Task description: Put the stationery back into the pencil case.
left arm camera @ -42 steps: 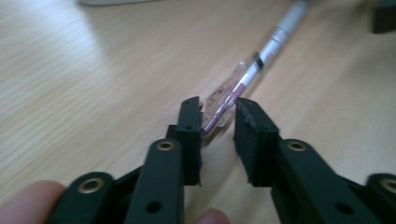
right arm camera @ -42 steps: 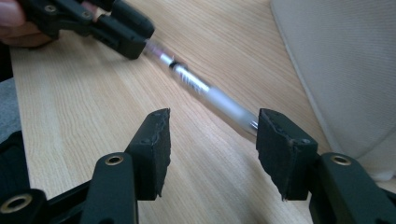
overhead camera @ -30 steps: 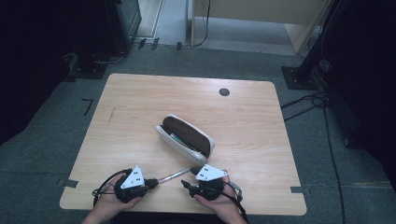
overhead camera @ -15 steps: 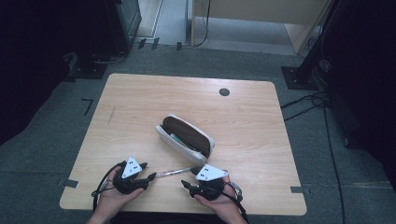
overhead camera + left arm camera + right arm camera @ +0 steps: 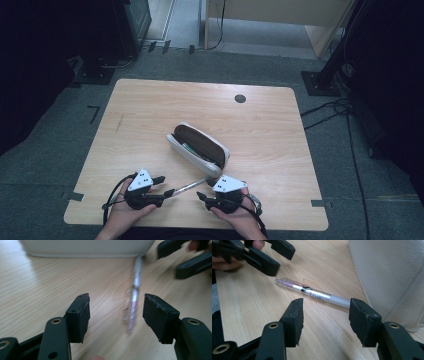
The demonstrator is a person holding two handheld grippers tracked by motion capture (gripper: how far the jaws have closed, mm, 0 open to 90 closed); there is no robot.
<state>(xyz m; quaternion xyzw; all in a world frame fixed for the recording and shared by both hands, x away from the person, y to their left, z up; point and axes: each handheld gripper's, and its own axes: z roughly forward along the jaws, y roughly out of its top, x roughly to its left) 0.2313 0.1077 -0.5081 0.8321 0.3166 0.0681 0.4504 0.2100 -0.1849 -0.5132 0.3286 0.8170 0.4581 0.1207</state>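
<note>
A silver pen point(image 5: 189, 186) lies flat on the wooden table point(image 5: 150, 115), just in front of an open white pencil case point(image 5: 200, 148) with a brown lining. My left gripper point(image 5: 162, 186) sits at the pen's left end. Its jaws have just been opening and stand apart, with the blurred pen point(image 5: 132, 305) on the table between and ahead of them, untouched. My right gripper point(image 5: 202, 190) is open at the pen's other end. In the right gripper view point(image 5: 325, 305) the pen point(image 5: 317, 293) lies just beyond its tips, next to the case point(image 5: 392, 277).
A black round grommet point(image 5: 240, 98) sits near the table's far edge. Both hands rest at the near edge. Dark stands and cables point(image 5: 330, 107) lie on the grey floor around the table. The right gripper's jaws point(image 5: 185, 257) show in the left gripper view.
The left gripper's jaws have opened and let go of the pen's end, and the pen now rests on the table. The right gripper has stayed still.
</note>
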